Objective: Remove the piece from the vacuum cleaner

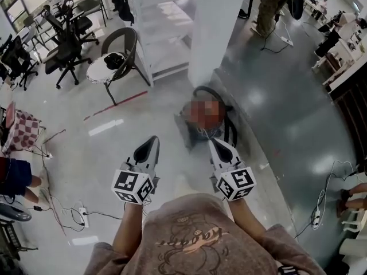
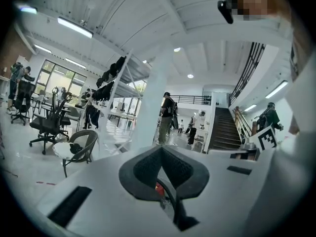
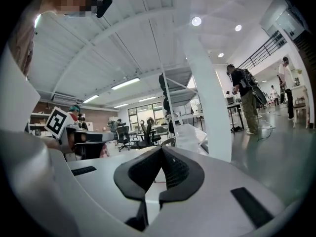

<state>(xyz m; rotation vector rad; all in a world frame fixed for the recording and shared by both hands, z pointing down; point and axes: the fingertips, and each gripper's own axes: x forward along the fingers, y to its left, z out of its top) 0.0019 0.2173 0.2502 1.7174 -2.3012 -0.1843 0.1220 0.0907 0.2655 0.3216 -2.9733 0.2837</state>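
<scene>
left gripper (image 1: 150, 142): held closed, empty
right gripper (image 1: 216, 144): held closed, empty
vacuum cleaner (image 1: 230, 130): seen on floor (image 1: 275, 96) beside pillar (image 1: 215, 27)

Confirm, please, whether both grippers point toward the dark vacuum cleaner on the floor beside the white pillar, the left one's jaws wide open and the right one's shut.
Not quite: the left gripper is shut too, as the left gripper view shows. Otherwise right: the right gripper is shut, and both point toward the dark vacuum cleaner beside the white pillar.

Closed, empty right gripper (image 3: 160, 154), pillar (image 3: 210, 107) ahead
</scene>
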